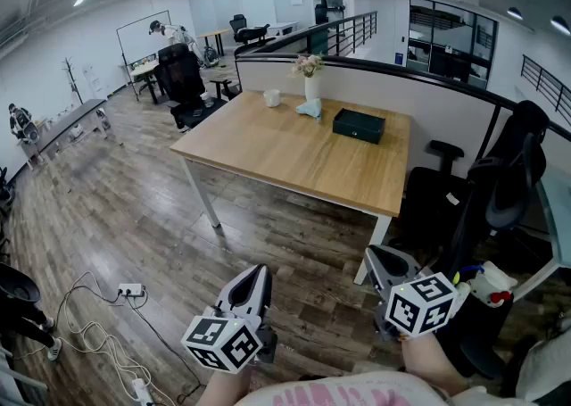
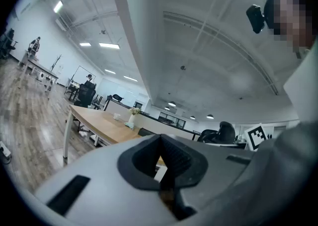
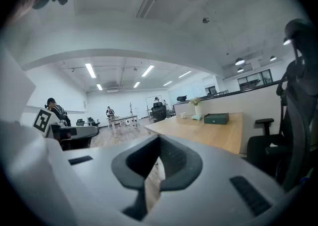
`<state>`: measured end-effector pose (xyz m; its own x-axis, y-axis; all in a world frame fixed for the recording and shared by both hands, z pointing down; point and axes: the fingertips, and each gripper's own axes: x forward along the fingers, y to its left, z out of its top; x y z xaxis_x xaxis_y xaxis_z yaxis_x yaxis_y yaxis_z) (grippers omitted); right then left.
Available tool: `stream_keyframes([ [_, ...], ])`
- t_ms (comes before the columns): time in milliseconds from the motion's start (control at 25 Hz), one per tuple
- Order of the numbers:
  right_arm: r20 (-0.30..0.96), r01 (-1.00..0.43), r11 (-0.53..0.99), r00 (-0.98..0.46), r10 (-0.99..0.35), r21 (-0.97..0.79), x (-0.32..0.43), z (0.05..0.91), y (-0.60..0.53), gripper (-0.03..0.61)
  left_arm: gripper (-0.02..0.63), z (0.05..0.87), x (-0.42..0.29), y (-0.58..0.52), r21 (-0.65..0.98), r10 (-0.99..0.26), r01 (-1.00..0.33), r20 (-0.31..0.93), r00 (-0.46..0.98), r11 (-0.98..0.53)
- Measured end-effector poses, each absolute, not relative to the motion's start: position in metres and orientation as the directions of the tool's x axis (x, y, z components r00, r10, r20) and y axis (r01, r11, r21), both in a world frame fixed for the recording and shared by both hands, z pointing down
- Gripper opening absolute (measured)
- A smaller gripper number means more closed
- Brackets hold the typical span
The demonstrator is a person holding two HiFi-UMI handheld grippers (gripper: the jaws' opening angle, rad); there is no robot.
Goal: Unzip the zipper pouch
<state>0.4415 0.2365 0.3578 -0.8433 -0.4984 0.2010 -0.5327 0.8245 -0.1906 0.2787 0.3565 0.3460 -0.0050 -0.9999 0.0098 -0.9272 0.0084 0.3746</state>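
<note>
A dark green zipper pouch point(image 1: 359, 125) lies at the far right of a wooden table point(image 1: 268, 150); in the right gripper view the pouch point(image 3: 215, 118) shows small and distant. Both grippers hang low over the wood floor, well short of the table. My left gripper point(image 1: 252, 281) is shut with nothing between its jaws, and the left gripper view shows its closed jaws point(image 2: 161, 163) pointing toward the table. My right gripper point(image 1: 384, 263) is also shut and empty, its jaws point(image 3: 151, 165) together in the right gripper view.
A white vase with flowers point(image 1: 310, 83) and a white cup point(image 1: 272, 97) stand at the table's far edge. Black office chairs point(image 1: 500, 190) crowd the right side. A power strip with white cables point(image 1: 129, 290) lies on the floor at left.
</note>
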Motion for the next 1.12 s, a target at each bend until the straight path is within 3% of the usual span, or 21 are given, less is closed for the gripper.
stream_keyframes([
  [480, 0.264, -0.541, 0.806, -0.835, -0.482, -0.239, 0.426, 0.388, 0.219, -0.005, 0.002, 0.362, 0.258, 0.341, 0.4, -0.999, -0.916, 0.041, -0.009, 0.025],
  [760, 0.275, -0.57, 0.715, -0.821, -0.5, -0.405, 0.38, 0.398, 0.172, -0.004, 0.002, 0.355, 0.197, 0.279, 0.42, -0.999, -0.907, 0.01, 0.034, -0.027],
  [1120, 0.223, -0.623, 0.65, -0.774, -0.593, -0.435, 0.294, 0.374, 0.099, -0.003, 0.002, 0.327, 0.093, 0.208, 0.414, -0.998, -0.908, -0.02, 0.064, -0.067],
])
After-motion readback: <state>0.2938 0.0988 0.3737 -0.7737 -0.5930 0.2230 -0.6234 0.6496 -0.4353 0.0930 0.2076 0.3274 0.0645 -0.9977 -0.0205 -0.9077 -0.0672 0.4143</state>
